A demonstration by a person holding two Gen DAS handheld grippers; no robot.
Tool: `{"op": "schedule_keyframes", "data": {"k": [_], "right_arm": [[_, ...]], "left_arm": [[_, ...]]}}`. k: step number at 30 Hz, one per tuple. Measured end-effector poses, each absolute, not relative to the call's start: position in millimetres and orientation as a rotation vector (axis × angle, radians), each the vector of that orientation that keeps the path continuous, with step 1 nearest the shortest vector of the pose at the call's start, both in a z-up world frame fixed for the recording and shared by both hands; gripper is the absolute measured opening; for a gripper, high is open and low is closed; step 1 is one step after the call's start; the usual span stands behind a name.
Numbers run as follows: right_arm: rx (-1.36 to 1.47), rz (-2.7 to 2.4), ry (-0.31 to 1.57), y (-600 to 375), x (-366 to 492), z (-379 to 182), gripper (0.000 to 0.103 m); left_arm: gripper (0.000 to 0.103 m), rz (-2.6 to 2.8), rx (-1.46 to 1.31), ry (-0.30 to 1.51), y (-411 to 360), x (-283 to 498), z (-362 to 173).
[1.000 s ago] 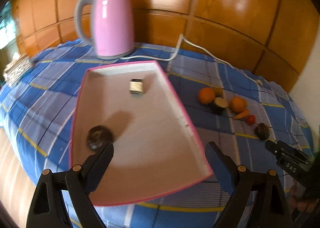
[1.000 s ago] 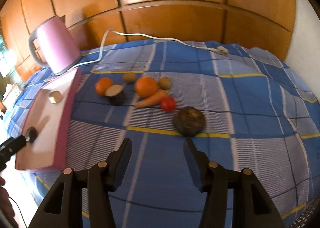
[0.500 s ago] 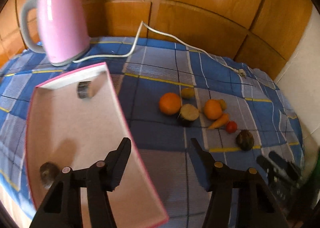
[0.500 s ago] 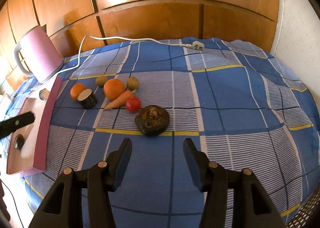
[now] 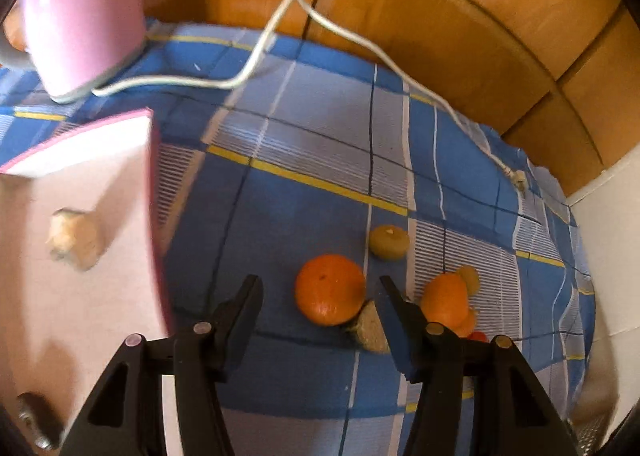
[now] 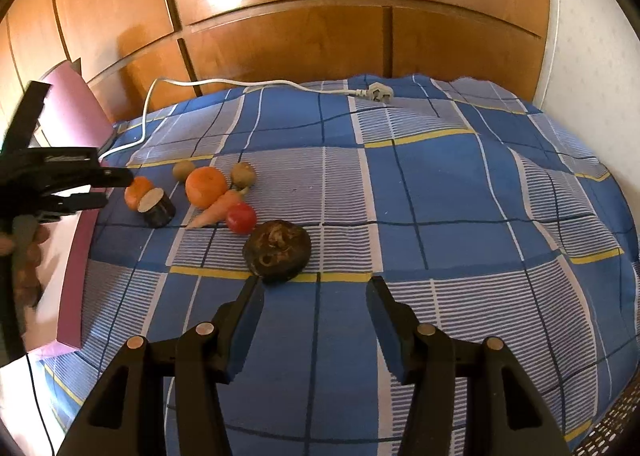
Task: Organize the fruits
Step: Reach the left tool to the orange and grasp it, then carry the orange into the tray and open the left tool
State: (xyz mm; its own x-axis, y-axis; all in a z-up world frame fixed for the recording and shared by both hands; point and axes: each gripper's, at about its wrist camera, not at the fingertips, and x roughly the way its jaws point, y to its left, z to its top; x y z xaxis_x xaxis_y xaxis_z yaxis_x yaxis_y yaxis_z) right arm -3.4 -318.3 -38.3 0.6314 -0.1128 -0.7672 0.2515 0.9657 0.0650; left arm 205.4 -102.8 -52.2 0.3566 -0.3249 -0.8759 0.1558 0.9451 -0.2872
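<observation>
My left gripper [image 5: 320,288] is open and empty, just short of an orange [image 5: 330,289] that lies between its fingers' line. A cut dark-skinned piece [image 5: 370,330] touches that orange. A second orange [image 5: 444,298] and a small brownish fruit [image 5: 389,242] lie beyond. The pink-rimmed tray [image 5: 154,184] at left holds a pale chunk [image 5: 74,238] and a dark fruit [image 5: 34,410]. My right gripper [image 6: 314,296] is open and empty, just before a dark wrinkled fruit [image 6: 277,250]. A red tomato [image 6: 241,218], a carrot [image 6: 216,210] and an orange [image 6: 205,186] lie behind it.
A pink kettle [image 5: 82,12] stands at the back left, and its white cord [image 5: 256,56] runs across the blue checked cloth [image 6: 440,216] to a plug [image 6: 378,91]. Wooden panels [image 6: 300,16] back the table. A white wall [image 6: 592,36] is at right.
My left gripper has swung right, away from the tray, and closed in on the left orange. My right gripper has drawn closer to the dark wrinkled fruit. Both stayed open.
</observation>
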Motion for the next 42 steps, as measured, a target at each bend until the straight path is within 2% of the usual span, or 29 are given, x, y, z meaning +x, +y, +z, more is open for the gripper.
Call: {"op": "schedule_keyframes", "data": {"k": [1,3,5,7,16,21,35,38,42], "right_arm": [[0.172,-0.21,0.864,-318.9,-3.4,-38.1,0.054],[0.171,-0.208,0.867,-319.6,-2.5,-38.3,0.054],[0.173,-0.208,0.871,-320.7,-2.6,-38.2,0.054],[0.171,-0.208,0.869,-321.4,-2.4,-37.5,0.054],[0.174,-0.206,0.873,-321.7,1.5,-37.0,0.054],[0.167,-0.203,0.875,-318.3,2.2,-36.6,0.054],[0.235,-0.14,0.892,-323.2,26.8,-33.1,0.054],[0.267,-0.109,0.895,-323.9,41.2,-30.5,0.041],[0.27,-0.077,0.901,-319.8,61.4,-27.0,0.035]], "left_arm": [[0.062,-0.305,-0.16,1.175,-104.7,208.0,-55.7],[0.062,-0.293,-0.155,1.157,-106.6,210.9,-57.2],[0.055,-0.285,-0.168,1.156,-103.4,212.2,-57.3],[0.038,-0.327,-0.186,1.13,-100.0,211.9,-53.6],[0.037,-0.38,-0.125,1.106,-95.6,200.9,-48.5],[0.037,-0.438,-0.002,1.023,-101.8,181.3,-36.6],[0.037,-0.478,-0.168,0.982,-42.5,115.1,-16.6],[0.037,-0.445,-0.214,0.965,-19.4,111.4,-10.6],[0.037,-0.376,-0.241,0.931,12.2,114.0,-2.5]]}}
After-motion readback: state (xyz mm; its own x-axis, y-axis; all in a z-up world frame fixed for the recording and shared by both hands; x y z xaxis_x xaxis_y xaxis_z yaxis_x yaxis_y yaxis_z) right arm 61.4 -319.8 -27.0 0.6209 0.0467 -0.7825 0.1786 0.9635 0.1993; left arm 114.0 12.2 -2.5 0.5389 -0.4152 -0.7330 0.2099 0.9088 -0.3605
